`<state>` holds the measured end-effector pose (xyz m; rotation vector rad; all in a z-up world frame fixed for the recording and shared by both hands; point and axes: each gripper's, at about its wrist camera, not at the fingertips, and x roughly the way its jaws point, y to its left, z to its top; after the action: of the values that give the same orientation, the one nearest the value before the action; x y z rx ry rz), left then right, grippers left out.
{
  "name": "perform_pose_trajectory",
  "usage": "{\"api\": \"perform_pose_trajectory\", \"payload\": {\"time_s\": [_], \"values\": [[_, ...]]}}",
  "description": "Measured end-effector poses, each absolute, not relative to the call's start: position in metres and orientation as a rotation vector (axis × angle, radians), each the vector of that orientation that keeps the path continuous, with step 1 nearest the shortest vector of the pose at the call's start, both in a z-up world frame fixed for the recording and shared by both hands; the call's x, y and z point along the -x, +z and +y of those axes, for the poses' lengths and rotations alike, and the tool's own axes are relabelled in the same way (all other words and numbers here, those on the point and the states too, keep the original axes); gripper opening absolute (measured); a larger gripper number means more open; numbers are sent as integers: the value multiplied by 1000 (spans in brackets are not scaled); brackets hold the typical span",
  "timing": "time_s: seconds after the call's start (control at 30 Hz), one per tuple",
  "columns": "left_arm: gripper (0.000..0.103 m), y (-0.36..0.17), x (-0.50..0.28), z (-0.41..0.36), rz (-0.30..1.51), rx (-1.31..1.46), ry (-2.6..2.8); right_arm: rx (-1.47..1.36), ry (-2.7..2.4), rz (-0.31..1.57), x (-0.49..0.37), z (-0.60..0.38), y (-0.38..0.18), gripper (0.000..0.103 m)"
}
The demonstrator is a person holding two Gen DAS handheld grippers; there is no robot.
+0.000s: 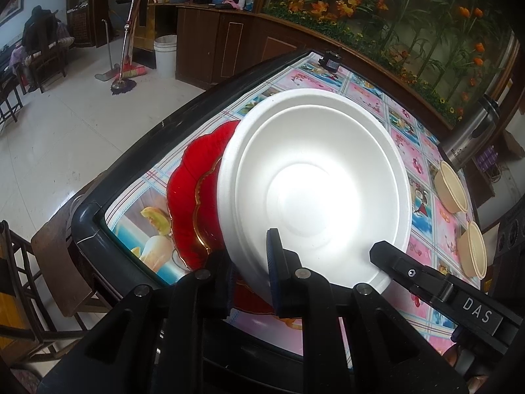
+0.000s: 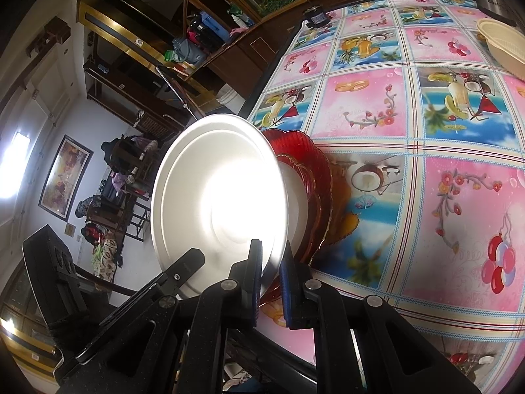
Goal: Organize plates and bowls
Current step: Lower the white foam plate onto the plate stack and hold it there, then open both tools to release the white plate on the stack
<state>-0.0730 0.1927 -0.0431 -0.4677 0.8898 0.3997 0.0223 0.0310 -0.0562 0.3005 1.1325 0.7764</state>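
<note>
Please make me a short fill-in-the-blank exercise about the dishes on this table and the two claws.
1. Both the left claw and the right claw are shut on the rim of the ____ plate.
2. Under that plate lies a ____ plate with a gold edge.
3. At the far side of the table stand ____ beige bowls.

Missing words: white; red; two

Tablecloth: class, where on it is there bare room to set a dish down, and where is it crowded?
Free: the wide stretch of tablecloth between the red plate and the beige bowl, and the near pink squares right of the plate. Crowded: the left edge, where the white plate is held tilted over the red plate, and the far right by the two bowls.
</note>
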Motion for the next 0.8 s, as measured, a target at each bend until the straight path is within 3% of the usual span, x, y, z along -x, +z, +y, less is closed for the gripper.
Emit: {"api": "perform_pose_trajectory", "payload": {"time_s": [0.8], "values": [[16,-40,68,192,894,468,402,-301,768,1133,-26,30,-56,10]]}}
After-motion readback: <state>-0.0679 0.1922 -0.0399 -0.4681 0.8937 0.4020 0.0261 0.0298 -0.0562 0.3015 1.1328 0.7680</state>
